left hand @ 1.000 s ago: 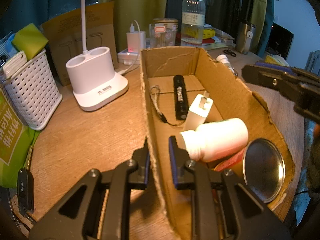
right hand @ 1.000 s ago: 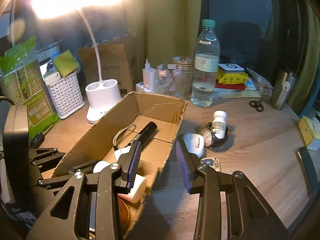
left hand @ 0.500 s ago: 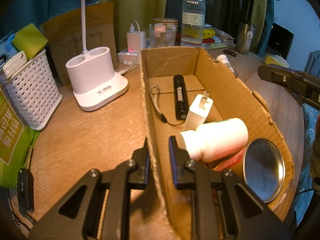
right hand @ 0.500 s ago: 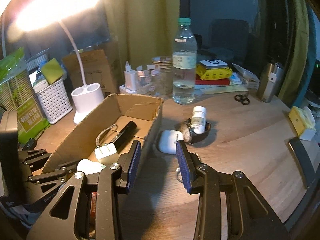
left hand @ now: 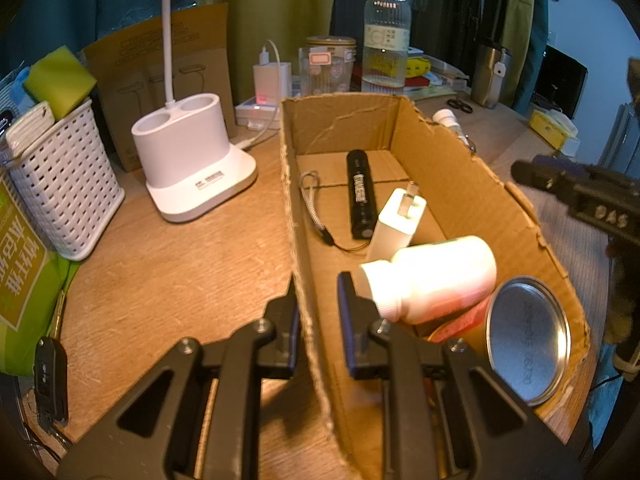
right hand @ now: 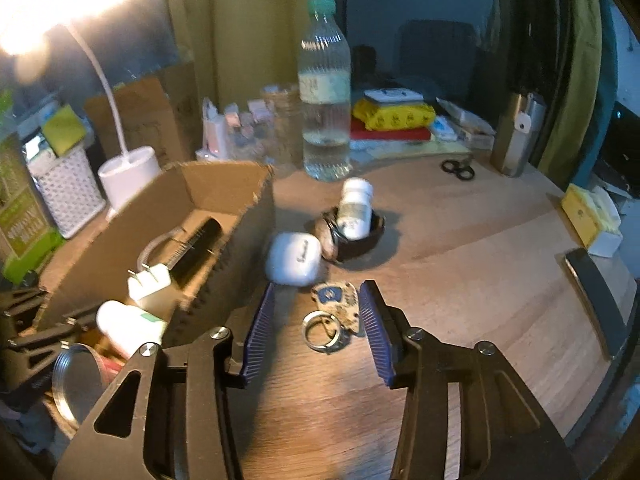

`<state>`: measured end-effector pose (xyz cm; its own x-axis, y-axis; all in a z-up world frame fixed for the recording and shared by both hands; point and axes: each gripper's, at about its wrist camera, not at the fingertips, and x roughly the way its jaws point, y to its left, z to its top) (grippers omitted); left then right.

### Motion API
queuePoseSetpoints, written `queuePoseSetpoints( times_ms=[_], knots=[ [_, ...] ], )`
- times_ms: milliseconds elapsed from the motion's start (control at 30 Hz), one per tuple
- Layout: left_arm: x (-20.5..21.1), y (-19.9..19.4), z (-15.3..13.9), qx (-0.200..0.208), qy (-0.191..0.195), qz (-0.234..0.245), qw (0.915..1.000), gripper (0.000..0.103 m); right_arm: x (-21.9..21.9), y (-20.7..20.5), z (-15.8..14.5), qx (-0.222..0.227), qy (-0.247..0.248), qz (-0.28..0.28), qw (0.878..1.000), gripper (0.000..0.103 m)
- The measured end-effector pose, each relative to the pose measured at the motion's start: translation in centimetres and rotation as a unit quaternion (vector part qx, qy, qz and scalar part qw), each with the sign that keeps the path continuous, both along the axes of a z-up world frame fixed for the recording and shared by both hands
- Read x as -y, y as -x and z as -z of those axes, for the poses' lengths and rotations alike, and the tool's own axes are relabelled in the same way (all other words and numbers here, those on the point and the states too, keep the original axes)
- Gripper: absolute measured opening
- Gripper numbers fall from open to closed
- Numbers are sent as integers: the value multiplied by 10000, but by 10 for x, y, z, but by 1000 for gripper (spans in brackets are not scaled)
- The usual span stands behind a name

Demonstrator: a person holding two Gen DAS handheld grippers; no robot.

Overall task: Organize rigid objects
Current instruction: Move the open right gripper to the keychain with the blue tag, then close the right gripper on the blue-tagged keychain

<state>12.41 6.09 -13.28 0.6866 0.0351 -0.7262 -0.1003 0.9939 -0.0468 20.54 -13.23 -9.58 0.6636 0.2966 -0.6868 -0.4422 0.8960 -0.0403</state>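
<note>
A: Item one, cardboard box [left hand: 460, 184]?
B: On the wooden tabletop [left hand: 180, 280], long axis running near to far. The left claw [left hand: 316, 300] is closed on its left wall, one finger outside, one inside.

A: Contents?
B: Black flashlight [left hand: 361, 194], long axis near-to-far, lying at the far end with its wrist cord to the left. White plug adapter [left hand: 396, 220] just right of it, prongs pointing far. White pill bottle [left hand: 432, 276] on its side, cap toward the left claw, long axis crosswise. Red tin [left hand: 528, 344] at the near right corner, silver bottom facing up and out.

A: Item two, right claw [right hand: 316, 320]?
B: Its jaws have just been opening and stand moderately wide, empty. A keychain [right hand: 334, 312] with a metal ring lies flat on the tabletop between the fingers, untouched.

A: Surroundings there?
B: White earbud case [right hand: 294, 258] just beyond the claw, beside the box's right wall. Farther, a small white bottle [right hand: 354, 208] tilted in a dark bowl [right hand: 368, 240]. A water bottle [right hand: 325, 96] stands upright behind.

A: Left of the box?
B: White lamp base [left hand: 192, 160] and a white basket [left hand: 64, 196]; a car key [left hand: 50, 376] at the near edge.
</note>
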Motion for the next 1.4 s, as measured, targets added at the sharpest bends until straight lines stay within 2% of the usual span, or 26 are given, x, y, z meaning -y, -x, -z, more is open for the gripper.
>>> queuePoseSetpoints(
  times_ms=[633, 967, 1100, 1400],
  knots=[
    [0, 0, 0, 0, 0, 1, 10000, 18, -10, -47, 44, -586, 489, 113, 9970, 48],
    [0, 0, 0, -1, 1, 1, 10000, 18, -11, -57, 45, -644, 484, 122, 9967, 48],
    [0, 0, 0, 0, 0, 1, 10000, 18, -9, -56, 45, -668, 403, 64, 9969, 39],
    [0, 0, 0, 0, 0, 2, 10000, 18, -9, -49, 39, -537, 353, 74, 9979, 38]
  ],
)
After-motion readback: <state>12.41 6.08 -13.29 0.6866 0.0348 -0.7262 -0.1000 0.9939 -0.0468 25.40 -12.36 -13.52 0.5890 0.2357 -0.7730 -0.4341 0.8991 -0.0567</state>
